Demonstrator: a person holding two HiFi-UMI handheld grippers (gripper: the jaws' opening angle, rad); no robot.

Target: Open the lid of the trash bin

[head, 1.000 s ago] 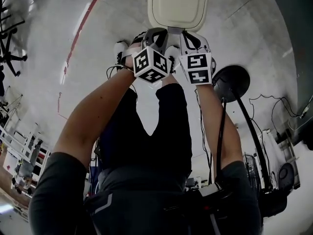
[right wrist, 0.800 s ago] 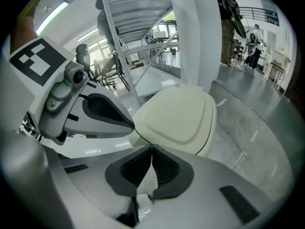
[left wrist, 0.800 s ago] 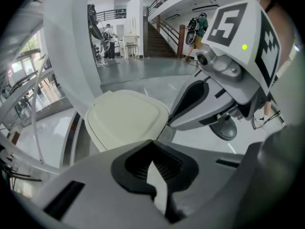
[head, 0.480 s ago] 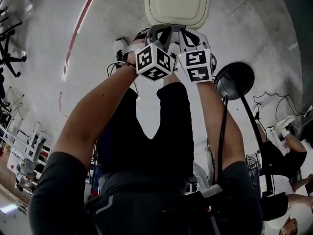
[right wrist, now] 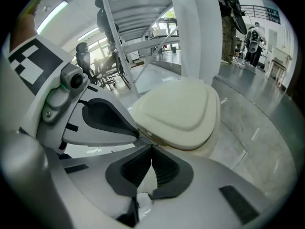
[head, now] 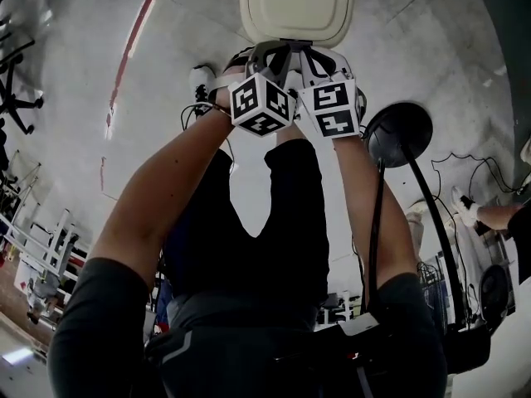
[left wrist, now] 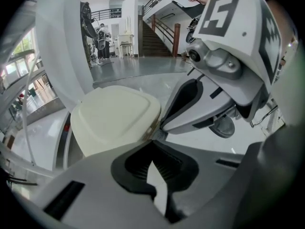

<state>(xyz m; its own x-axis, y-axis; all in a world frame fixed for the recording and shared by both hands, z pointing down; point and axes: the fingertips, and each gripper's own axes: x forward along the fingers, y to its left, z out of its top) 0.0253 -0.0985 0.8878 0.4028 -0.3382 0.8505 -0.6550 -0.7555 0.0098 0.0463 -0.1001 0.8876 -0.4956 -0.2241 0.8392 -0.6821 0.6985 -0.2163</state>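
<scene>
Standing on the concrete floor (head: 75,139) straight ahead of the feet, at the top of the head view: the trash bin, seen only as its cream lid (head: 296,7), down flat and not yet raised. Set at the lid's near edge, just beside each other: left gripper (head: 280,50) and right gripper (head: 310,50), marker cubes turned up toward the head. Probably paired to share the lift and to keep the lid from twisting on its hinge.

Left jaws closed, tips meeting right at the rim in the left gripper view, only a thin slit further back between the pads. Right jaws likewise closed, tips tucked just at the underside of the rim in the right gripper view. Nothing plainly between either pair; cannot tell whether a thin lip is nipped. Reads as a wedge hold: closed tips hooked under the overhang for prying upward, not for pinching.

Room for moving: open floor to the left of the bin, with a red floor stripe (head: 133,48) well apart. Closer on the right, a black round stand base (head: 400,135), its pole running beside the right forearm; worth minding on any sideways swing. Behind the bin, a white pillar (left wrist: 62,42), possibly a limit on the lid's backward swing. Hinge not visible; presumably at the far edge.
</scene>
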